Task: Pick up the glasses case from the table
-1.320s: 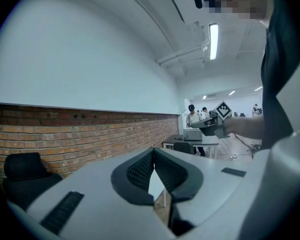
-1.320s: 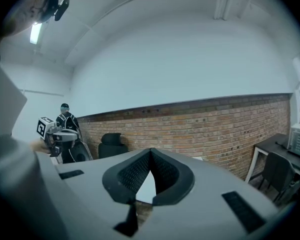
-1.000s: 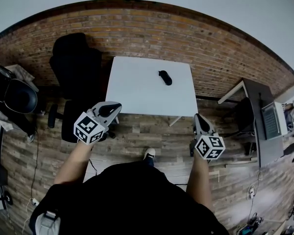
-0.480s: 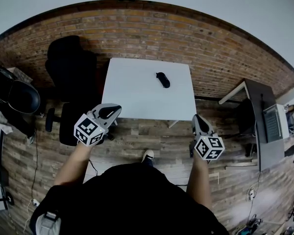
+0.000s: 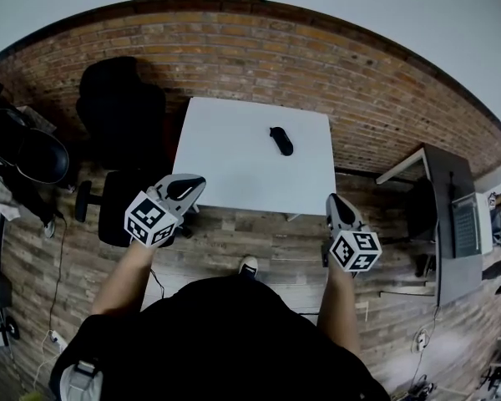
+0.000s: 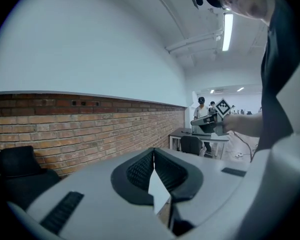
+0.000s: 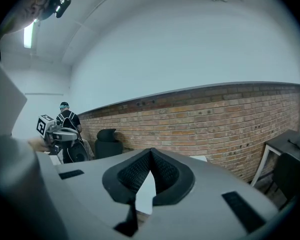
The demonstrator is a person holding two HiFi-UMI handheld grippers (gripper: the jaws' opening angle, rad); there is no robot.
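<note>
- the glasses case (image 5: 280, 140), a small dark oblong, is seen lying on the white table (image 5: 225, 174), towards its far right part, nearer the brick wall (image 5: 334, 73) than the near edge; its finer detail is too small to be made out.
- nothing else can be told apart on the table top, and the case is touched by neither gripper.
- the left gripper (image 5: 197, 180) is held over the table's near left corner, well apart from the case; its jaws are pressed together with nothing between them.
- the right gripper (image 5: 335, 198) is held just off the table's near right corner, over the wooden floor (image 5: 259, 241); its jaws are likewise closed on nothing.
- in both gripper views the case cannot be made out: only a white sliver of table is shown through the notch below the meeting pads, and most of each view is filled by the gripper's own grey body.
- a black office chair (image 5: 121, 111) is set left of the table, partly covered by the left gripper's marker cube.
- the person's dark clothing fills the lower head view, so the legs are hidden except for one shoe (image 5: 248, 266).
- a dark desk (image 5: 451, 224) at the right is cut off by the picture's rim.
- other people far back in the gripper views are too small to be described.
</note>
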